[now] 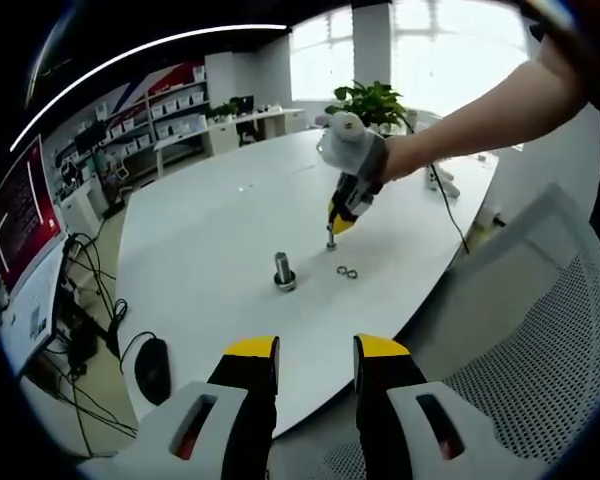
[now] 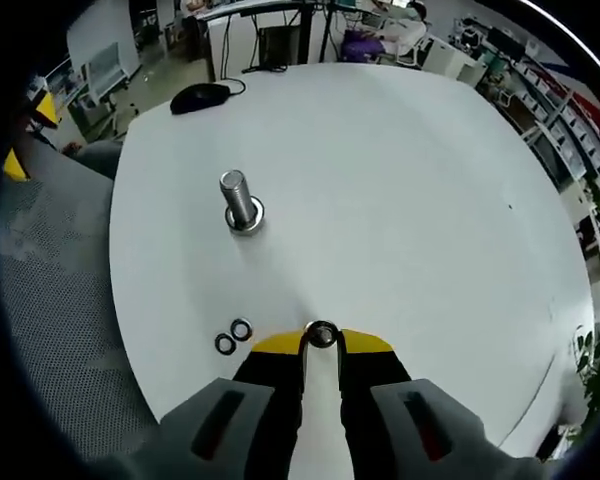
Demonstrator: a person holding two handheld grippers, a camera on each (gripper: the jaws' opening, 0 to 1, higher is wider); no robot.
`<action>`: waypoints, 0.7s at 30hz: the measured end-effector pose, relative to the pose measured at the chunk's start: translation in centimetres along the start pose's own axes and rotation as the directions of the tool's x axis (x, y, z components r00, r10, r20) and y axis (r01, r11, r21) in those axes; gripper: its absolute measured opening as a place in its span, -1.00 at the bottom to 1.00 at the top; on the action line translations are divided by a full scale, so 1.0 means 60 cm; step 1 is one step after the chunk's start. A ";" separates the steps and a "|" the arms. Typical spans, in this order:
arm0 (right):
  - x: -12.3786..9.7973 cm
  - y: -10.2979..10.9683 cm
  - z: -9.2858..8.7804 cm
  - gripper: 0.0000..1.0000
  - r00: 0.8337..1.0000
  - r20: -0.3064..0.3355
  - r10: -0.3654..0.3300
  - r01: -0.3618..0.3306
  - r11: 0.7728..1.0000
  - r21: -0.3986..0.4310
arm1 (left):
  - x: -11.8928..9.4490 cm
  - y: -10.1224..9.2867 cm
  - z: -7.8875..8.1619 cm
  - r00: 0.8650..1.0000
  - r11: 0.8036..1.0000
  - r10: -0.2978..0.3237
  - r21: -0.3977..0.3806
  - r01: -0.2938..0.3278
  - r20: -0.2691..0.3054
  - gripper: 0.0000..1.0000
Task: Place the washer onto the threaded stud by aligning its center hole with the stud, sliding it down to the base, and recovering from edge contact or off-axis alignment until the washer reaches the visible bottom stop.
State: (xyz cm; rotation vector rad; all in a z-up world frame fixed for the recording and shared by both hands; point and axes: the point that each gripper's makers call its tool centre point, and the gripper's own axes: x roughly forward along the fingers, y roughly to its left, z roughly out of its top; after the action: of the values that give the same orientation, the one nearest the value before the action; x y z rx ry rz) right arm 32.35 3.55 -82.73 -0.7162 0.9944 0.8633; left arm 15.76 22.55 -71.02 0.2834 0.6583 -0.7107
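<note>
white counter [image 2: 430, 200], office bkgd. right hand-held gripper [image 2: 321, 340] nipped on washer [image 2: 321, 334] at its tips; upright stud [image 2: 237, 200] stands ahead-left, well apart. left hand-held gripper [image 1: 316, 350] parted, empty, farther from stud.

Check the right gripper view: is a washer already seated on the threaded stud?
No. The threaded stud stands bare above its base, while the right gripper pinches a washer at its tips and two spare washers lie on the table.
</note>
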 end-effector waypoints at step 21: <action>0.045 0.011 -0.034 -0.71 0.998 -0.061 0.032 -0.032 0.999 0.001 | 0.000 -0.002 0.000 1.000 1.000 -0.007 -0.001 0.007 0.000 -0.45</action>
State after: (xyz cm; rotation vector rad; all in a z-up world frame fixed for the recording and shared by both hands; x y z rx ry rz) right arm 31.72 2.90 -86.05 -0.7320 1.0628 0.8734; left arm 15.66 22.44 -71.05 0.2802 0.6596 -0.7168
